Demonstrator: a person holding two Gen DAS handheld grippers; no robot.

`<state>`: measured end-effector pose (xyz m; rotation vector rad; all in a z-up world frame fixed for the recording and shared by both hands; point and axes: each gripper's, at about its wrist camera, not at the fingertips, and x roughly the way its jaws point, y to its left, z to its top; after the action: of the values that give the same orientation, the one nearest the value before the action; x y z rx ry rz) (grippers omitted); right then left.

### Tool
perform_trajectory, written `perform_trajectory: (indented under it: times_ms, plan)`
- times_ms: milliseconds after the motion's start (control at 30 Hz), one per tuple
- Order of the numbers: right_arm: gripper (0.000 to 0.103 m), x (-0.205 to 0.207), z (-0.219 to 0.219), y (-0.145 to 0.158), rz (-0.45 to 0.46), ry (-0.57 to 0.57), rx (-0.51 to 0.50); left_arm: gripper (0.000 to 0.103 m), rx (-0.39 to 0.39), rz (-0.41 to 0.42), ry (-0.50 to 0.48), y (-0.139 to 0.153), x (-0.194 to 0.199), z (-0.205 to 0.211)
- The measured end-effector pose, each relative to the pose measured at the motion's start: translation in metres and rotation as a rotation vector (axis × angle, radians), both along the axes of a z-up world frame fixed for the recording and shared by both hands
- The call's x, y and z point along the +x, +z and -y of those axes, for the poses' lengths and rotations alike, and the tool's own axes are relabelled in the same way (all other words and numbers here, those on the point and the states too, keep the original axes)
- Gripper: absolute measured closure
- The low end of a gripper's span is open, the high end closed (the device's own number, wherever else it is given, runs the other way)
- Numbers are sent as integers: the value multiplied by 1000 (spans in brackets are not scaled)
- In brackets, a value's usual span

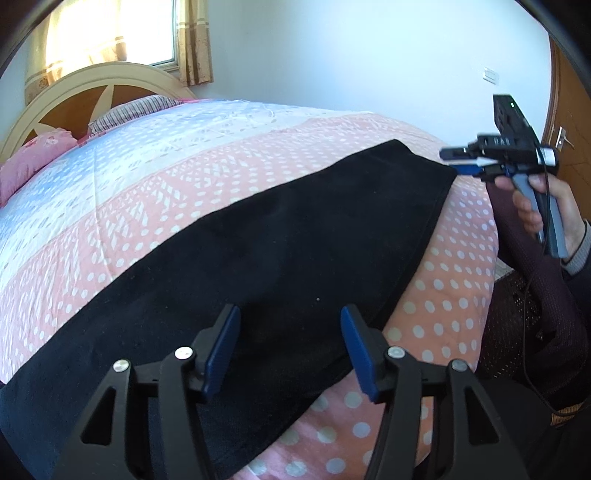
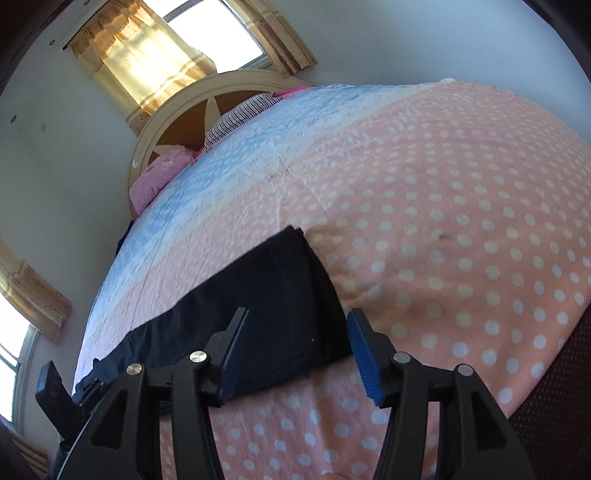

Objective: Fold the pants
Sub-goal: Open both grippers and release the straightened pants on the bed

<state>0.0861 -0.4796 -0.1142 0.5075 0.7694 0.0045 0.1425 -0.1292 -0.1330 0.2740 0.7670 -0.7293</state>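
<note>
Black pants (image 1: 280,251) lie flat in a long strip across the pink polka-dot bedspread (image 1: 458,280). My left gripper (image 1: 290,350) is open and empty, hovering just above the pants near their near edge. My right gripper (image 2: 295,354) is open and empty, over the narrow end of the pants (image 2: 266,295). In the left wrist view the right gripper (image 1: 456,160) shows at the far corner of the pants, held by a hand. The left gripper's body (image 2: 74,391) shows at the lower left of the right wrist view.
The bed has a cream and wood headboard (image 1: 85,88), a striped pillow (image 1: 136,110) and a pink pillow (image 1: 33,155). A curtained window (image 1: 122,33) is behind. A wooden door (image 1: 569,110) is at right. A dark mesh chair (image 1: 517,306) stands by the bed's edge.
</note>
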Motion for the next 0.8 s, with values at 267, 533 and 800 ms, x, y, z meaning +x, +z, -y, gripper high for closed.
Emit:
perform_trajectory:
  times_ms: [267,533,800]
  plan:
    - [95,3,3,-14,-31,-40,-56,32,-11,7,53,3,4,-12]
    - [50,-2,-31,16,0,-52,-268,23,-10,-2,135,2,5,-32]
    - [37,14,-138,42,123,235,-258,23,9,-26,155,-8,8,-35]
